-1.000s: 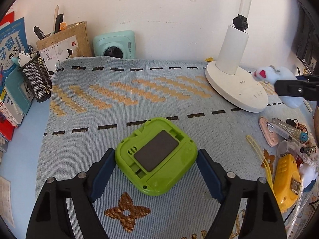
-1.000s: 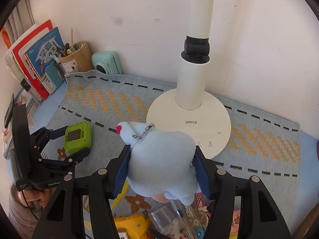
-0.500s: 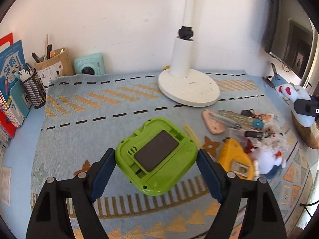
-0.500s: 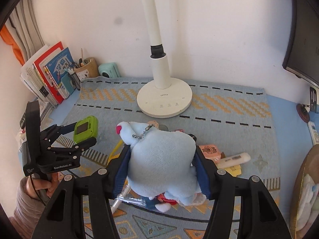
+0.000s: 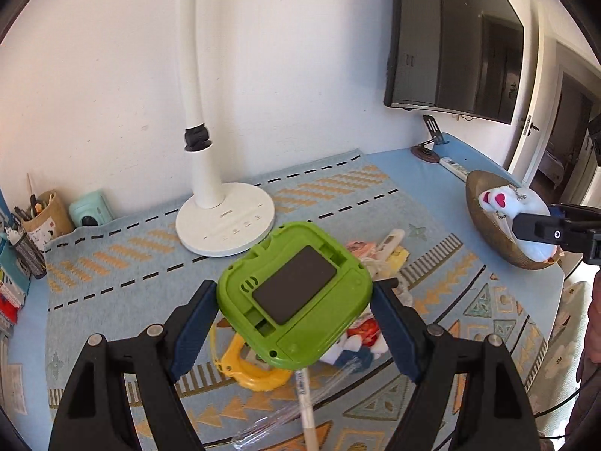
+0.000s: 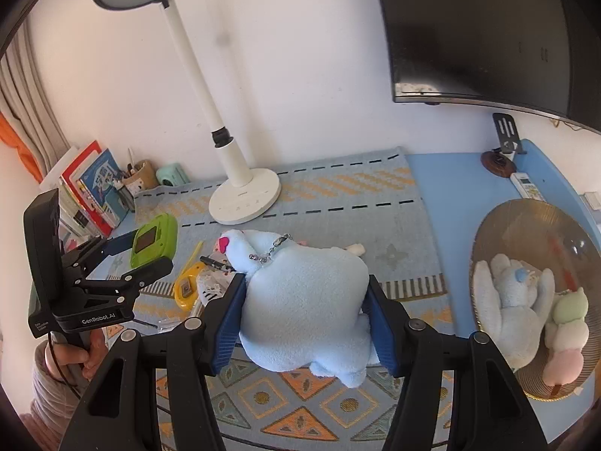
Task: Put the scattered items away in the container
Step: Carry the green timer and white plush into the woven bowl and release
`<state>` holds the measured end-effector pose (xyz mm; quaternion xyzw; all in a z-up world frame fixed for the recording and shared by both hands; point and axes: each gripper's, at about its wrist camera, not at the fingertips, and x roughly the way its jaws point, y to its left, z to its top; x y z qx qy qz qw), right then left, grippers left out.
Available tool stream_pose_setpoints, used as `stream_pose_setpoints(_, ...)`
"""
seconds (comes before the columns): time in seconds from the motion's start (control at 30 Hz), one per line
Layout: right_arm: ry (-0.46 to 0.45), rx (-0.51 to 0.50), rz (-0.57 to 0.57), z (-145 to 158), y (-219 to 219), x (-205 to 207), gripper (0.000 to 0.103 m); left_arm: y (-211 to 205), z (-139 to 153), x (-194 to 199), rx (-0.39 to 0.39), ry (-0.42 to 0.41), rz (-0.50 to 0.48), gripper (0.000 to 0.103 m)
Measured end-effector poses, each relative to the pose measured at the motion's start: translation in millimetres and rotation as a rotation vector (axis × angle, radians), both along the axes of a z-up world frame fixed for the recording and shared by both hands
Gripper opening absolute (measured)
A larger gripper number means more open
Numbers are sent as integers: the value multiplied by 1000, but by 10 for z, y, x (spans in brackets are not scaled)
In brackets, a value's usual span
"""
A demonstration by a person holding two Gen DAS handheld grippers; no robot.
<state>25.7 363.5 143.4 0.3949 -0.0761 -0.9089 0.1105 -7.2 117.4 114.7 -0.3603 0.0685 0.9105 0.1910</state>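
Off to the right of both grippers sits the woven basket (image 6: 488, 233) — nearer the right gripper (image 6: 306, 319), whose jaws pinch the blue plush toy (image 6: 304, 300). Farther left, the left gripper (image 5: 295, 300) clamps the green device (image 5: 295, 297) above the mat (image 5: 112, 263).

Left gripper (image 5: 295, 308) clamped on green device (image 5: 295, 297), held above the patterned mat (image 5: 338, 195). Yellow tape measure (image 5: 248, 368) and clutter directly beneath. Basket (image 5: 499, 240) far right holds a white plush (image 5: 514, 206).

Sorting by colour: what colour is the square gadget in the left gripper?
Lime green gadget, with a dark grey panel; clearest in the left wrist view.
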Motion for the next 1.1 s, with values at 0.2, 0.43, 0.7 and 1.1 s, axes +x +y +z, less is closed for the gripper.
stream_pose_setpoints(0.2,45,-65,-145,102,695,251,60,739,208,58,10,27,-134,80)
stream_pose_setpoints(0.43,65,-134,-361,89,1604,531,60,1692,419,137,31,60,-303,80)
stream_pose_setpoints(0.7,36,-197,-573,-151,2386,753,60,2547,387,18,69,28,-444,80)
stream_pose_setpoints(1.1,-38,-185,-603,-523,2511,542,60,3321,-102,-319,116,-60,-497,80)
